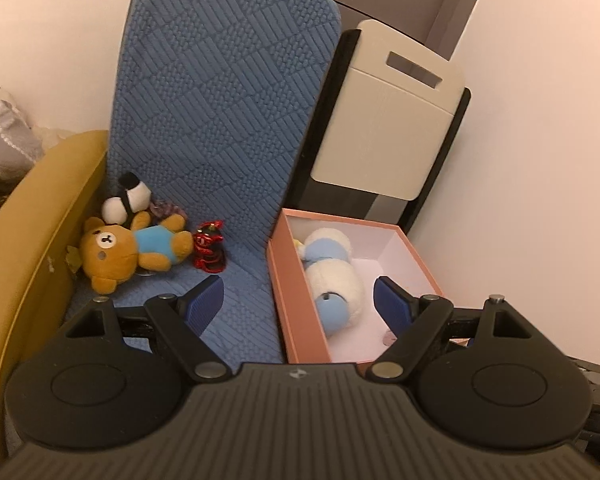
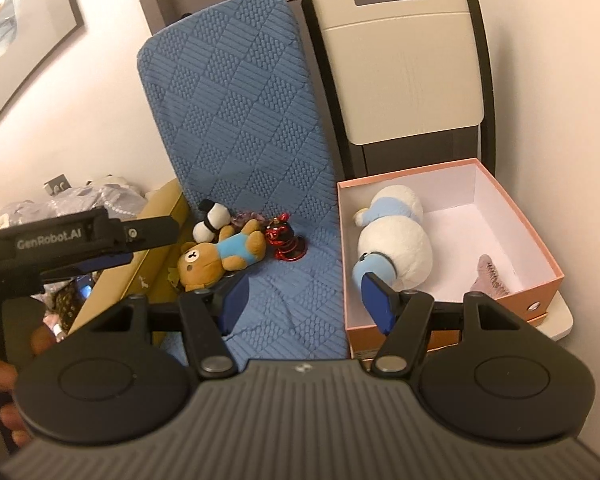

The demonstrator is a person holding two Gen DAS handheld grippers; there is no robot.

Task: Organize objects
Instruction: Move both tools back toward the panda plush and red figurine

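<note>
A pink box point(image 1: 284, 280) point(image 2: 540, 248) stands open to the right of a blue quilted cushion point(image 1: 220, 120) point(image 2: 236, 120). Inside it lies a white and light-blue plush point(image 1: 332, 276) point(image 2: 396, 240), and a pinkish hair clip point(image 2: 490, 276) rests near its front wall. On the cushion's left lie a brown bear in a blue shirt point(image 1: 132, 250) point(image 2: 220, 258), a small black-and-white plush point(image 1: 126, 200) point(image 2: 212, 218) and a red and black ornament point(image 1: 208, 250) point(image 2: 284, 242). My left gripper point(image 1: 300, 304) is open and empty, hovering over the box's left wall. My right gripper point(image 2: 304, 298) is open and empty too.
A folded cream and black chair point(image 1: 384, 120) point(image 2: 400, 60) leans on the wall behind the box. A yellow padded edge point(image 1: 40, 240) point(image 2: 156, 236) borders the cushion's left, with grey fabric point(image 1: 4, 132) point(image 2: 92, 200) beyond. The left gripper's body point(image 2: 72, 244) crosses the right wrist view.
</note>
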